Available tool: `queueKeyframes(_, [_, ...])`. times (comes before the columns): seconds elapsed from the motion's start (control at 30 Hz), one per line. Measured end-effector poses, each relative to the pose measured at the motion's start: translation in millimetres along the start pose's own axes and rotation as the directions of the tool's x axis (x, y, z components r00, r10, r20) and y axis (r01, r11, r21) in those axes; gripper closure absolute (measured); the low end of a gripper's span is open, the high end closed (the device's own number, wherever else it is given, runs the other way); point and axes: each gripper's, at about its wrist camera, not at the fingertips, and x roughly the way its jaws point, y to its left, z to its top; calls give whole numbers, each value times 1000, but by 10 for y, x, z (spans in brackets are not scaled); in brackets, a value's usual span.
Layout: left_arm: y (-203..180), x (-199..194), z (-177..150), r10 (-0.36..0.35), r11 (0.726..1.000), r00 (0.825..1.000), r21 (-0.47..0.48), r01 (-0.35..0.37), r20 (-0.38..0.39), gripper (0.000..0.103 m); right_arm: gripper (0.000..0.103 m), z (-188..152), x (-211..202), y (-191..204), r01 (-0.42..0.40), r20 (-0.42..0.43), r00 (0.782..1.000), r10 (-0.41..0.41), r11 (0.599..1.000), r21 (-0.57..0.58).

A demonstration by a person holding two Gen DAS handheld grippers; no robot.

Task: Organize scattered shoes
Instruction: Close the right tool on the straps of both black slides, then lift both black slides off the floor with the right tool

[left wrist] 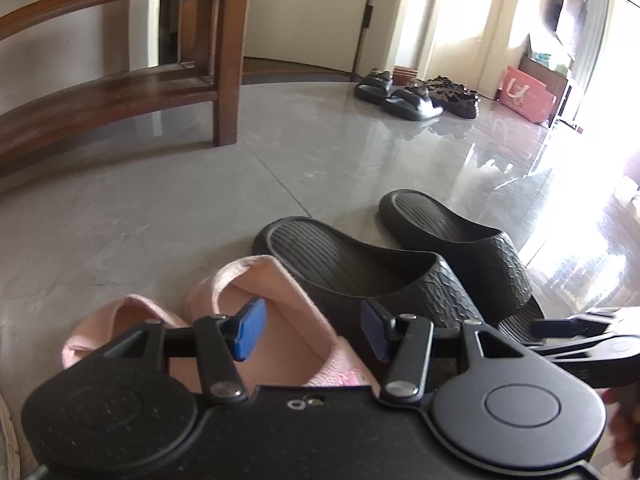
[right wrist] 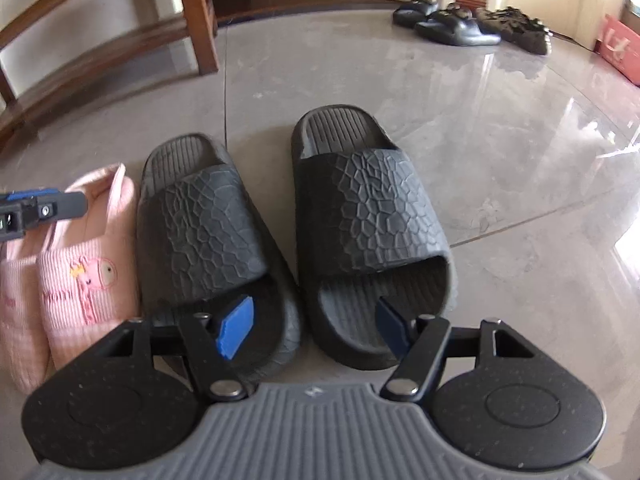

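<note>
Two pink slippers [right wrist: 86, 248] lie side by side on the grey floor, with two black textured slides [right wrist: 208, 236] [right wrist: 368, 216] to their right. My left gripper [left wrist: 312, 330] is open, its blue pads astride the side wall of the right pink slipper [left wrist: 280, 308]. My right gripper [right wrist: 316, 328] is open and empty, just above the toe ends of both black slides, which also show in the left wrist view [left wrist: 360, 268]. The left gripper's finger shows in the right wrist view [right wrist: 44, 206] over the pink slippers.
A dark wooden shoe rack [left wrist: 120, 92] stands at the left back. More black sandals [left wrist: 400, 96] and black shoes [left wrist: 456, 94] sit near the far door. A pink bag [left wrist: 524, 94] stands at the right.
</note>
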Motion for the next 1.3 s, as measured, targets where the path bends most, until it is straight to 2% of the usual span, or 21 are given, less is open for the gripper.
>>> queueKeyframes(0.07, [2, -10, -6, 0, 1000, 1000, 1, 0, 2, 50, 29, -98, 99, -6, 1, 33, 999, -3, 998, 56])
queueKeyframes(0.2, [38, -5, -26, 17, 1000, 1000, 2, -17, -1, 50, 28, -176, 166, 82, 17, 142, 990, -22, 999, 41])
queueKeyframes(0.33, [57, 12, -43, 28, 1000, 1000, 3, -28, -8, 50, 25, -175, 241, 94, 9, 183, 983, -17, 999, 48])
queueKeyframes(0.47, [62, 28, -64, 33, 999, 999, 12, -33, -11, 50, 24, -186, 257, 157, 26, 197, 980, -34, 999, 39])
queueKeyframes(0.53, [70, 40, -61, 34, 999, 999, 11, -34, -11, 50, 19, -191, 258, 216, 54, 196, 979, -57, 998, 20])
queueKeyframes(0.63, [98, 46, 1, -2, 1000, 1000, 10, 2, 14, 50, 16, -175, 301, 321, 81, 178, 981, -74, 996, -32])
queueKeyframes(0.73, [95, 131, 158, -19, 1000, 999, 12, 18, 36, 50, 17, -175, 298, 317, 74, 190, 980, -65, 996, -43])
queueKeyframes(0.93, [59, 375, 317, -51, 998, 999, 24, 51, 1, 50, 15, -109, 361, 225, 47, 199, 979, -43, 999, -14])
queueKeyframes(1.03, [56, 496, 376, -10, 1000, 1000, 22, 10, 6, 50, 16, -80, 381, 238, 41, 197, 980, -35, 999, -26])
queueKeyframes(1.13, [54, 657, 442, 31, 999, 999, 10, -31, -22, 50, 15, -51, 401, 250, 36, 195, 980, -28, 999, -37])
queueKeyframes(1.3, [-89, 853, 449, -58, 996, 996, 61, 63, -74, 52, 16, -3, 438, 250, 36, 191, 981, -24, 998, -60])
